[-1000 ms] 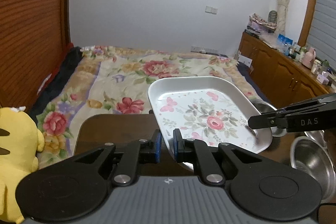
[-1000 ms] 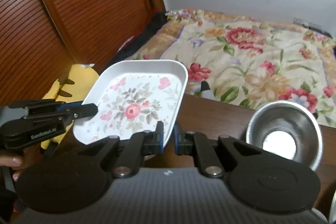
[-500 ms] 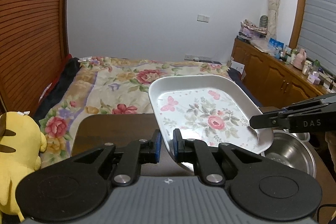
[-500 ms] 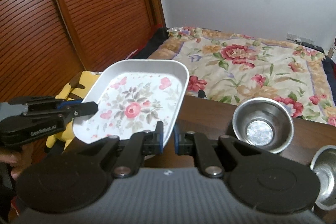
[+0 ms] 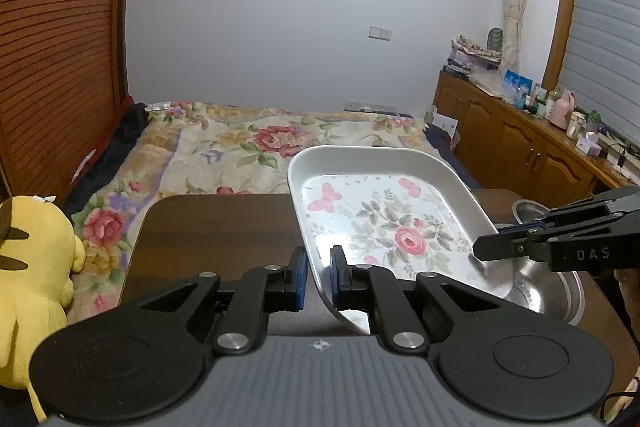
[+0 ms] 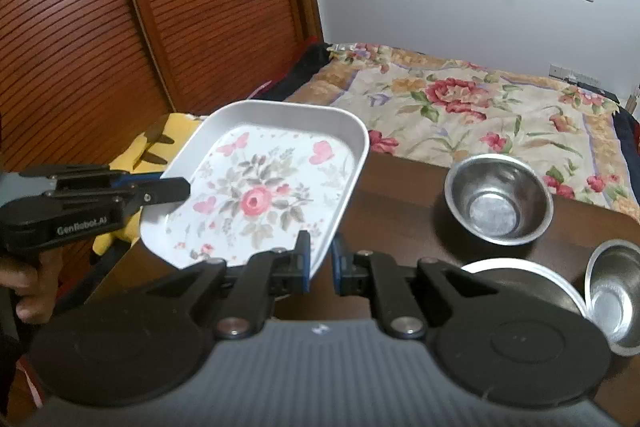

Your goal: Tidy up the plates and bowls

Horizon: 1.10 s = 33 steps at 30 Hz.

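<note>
Hidden behind the right tool (image 5: 486, 253): most of a steel bowl (image 5: 556, 287). Cut off at the frame edge left of the left tool (image 5: 318, 277): a yellow plush toy (image 5: 28, 267). Half covered by the right tool's (image 6: 320, 261) body: a flat steel plate (image 6: 516, 277). Too small to identify: bottles (image 5: 560, 107) on the far cabinet.

tray (image 6: 272, 187): I see glossy white enamel-like finish, printed flowers
bowls (image 6: 498, 201): I read them as shiny, smooth metal
desk (image 5: 216, 227): dark wood, smooth, slight sheen
grippers (image 5: 318, 277): matt black plastic, blue pads
plush toy (image 5: 28, 267): soft yellow cloth
</note>
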Motion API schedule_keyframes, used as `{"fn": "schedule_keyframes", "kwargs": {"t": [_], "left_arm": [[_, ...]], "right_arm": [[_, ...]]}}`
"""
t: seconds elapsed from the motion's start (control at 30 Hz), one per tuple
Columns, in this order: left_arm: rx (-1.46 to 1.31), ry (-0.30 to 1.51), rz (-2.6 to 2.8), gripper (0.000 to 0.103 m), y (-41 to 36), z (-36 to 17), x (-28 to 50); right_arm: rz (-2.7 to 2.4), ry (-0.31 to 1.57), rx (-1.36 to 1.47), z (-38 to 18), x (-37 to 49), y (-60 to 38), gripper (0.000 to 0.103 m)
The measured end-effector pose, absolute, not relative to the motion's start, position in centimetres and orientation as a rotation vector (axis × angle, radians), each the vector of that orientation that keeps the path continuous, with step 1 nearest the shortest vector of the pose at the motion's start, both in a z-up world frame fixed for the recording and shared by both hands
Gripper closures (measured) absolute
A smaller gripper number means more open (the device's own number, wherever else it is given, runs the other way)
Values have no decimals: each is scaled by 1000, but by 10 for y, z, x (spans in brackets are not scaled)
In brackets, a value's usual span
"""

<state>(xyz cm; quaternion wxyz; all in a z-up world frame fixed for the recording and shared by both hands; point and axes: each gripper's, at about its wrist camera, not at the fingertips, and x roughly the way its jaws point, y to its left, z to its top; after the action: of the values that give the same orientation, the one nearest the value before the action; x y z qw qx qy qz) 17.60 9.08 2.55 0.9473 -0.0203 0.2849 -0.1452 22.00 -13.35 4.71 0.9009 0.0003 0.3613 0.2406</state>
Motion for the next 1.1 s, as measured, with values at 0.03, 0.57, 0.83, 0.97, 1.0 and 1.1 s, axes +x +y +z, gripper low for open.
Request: {"fn": "schedule_keyframes", "kwargs": {"t": [0.03,0.57,0.83,0.97,1.0,1.1], "left_arm": [[-39,581,-297,92,90,25,175],[-46,578,-313,90,88,10,130],[-70,606,-316,90,95,-7,111],[-74,622,-312,90,97,-15,103],[-74,626,-311,90,98,-16,101],[-74,633,-306,90,99,-21,97]], "right_arm": [[500,750,3,46,219,-135,91],[541,761,43,26,186,-143,91],[570,750,74,14,158,-149,91],[580,757,80,5,147,-147,91],[583,759,85,3,145,-147,91],[593,767,106,-1,141,-148,91]]}}
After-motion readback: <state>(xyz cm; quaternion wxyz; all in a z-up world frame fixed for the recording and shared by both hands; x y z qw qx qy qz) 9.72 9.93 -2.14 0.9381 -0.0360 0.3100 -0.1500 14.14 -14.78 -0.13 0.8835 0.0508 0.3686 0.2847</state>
